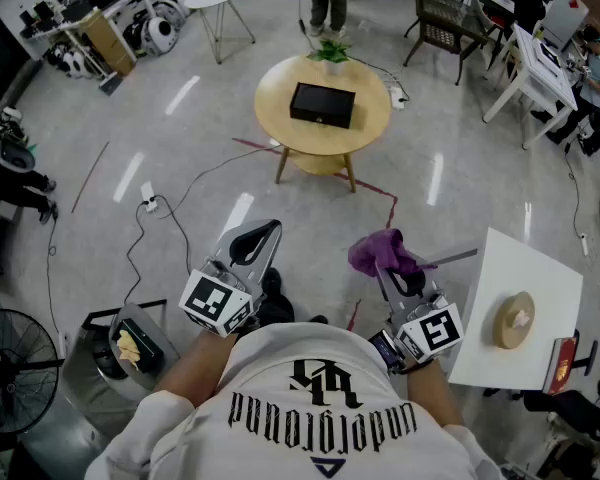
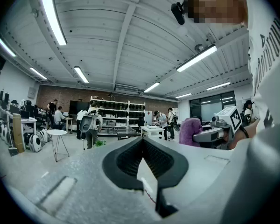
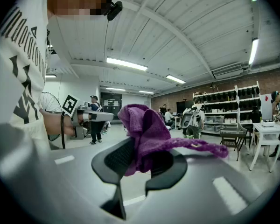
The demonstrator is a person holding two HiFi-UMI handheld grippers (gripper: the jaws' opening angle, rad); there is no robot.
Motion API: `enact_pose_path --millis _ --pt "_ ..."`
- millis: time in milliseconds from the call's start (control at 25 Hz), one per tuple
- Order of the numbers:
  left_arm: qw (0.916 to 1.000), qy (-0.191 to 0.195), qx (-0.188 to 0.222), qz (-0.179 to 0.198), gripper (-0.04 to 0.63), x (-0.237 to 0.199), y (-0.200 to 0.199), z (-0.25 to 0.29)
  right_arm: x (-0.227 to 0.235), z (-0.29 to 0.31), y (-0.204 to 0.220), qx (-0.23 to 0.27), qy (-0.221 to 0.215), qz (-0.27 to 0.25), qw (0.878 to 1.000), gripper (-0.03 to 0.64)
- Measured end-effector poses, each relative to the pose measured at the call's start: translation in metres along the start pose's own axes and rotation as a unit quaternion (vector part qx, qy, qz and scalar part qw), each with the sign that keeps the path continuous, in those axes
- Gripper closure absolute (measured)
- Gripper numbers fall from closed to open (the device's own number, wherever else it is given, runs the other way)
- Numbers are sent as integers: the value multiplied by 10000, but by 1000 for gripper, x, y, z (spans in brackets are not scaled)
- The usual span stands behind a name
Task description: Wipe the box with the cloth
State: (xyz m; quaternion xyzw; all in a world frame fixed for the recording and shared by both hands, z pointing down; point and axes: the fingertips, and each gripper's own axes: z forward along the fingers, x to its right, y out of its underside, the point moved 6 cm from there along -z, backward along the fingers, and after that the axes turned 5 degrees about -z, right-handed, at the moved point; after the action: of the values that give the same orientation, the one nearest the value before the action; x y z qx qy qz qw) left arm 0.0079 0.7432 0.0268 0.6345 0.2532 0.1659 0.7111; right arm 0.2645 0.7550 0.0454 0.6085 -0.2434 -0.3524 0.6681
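A black flat box (image 1: pixel 323 105) lies on the round wooden table (image 1: pixel 280 103) well ahead of me, beside a small green plant (image 1: pixel 331 52). My right gripper (image 1: pixel 392 260) is shut on a purple cloth (image 1: pixel 380 251), which bunches up over its jaws; the cloth (image 3: pixel 147 134) also fills the middle of the right gripper view, one strip trailing right. My left gripper (image 1: pixel 260 238) is held level at the left, shut, with nothing between its jaws (image 2: pixel 142 146). Both grippers are far short of the table.
A white square table (image 1: pixel 540 288) with a round wooden object (image 1: pixel 514 320) stands close at the right. Cables (image 1: pixel 165 218) run over the grey floor. A floor fan (image 1: pixel 10 368) stands at the lower left, and white desks (image 1: pixel 525 63) with seated people stand at the back right.
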Motion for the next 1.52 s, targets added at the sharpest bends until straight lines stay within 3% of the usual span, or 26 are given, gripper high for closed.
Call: enact_pose_path --millis 560,1200,1520 --pt "9999 90 -34 -141 589 -44 -2 -2 -10 43 -8 10 -41 43 10000 538" --pt "9985 474 1 -265 589 -209 -26 23 -5 202 -38 -129 233 33 9996 535" --pt "9972 640 -92 -376 589 -255 -20 49 9 241 -28 -332 375 192 9986 534"
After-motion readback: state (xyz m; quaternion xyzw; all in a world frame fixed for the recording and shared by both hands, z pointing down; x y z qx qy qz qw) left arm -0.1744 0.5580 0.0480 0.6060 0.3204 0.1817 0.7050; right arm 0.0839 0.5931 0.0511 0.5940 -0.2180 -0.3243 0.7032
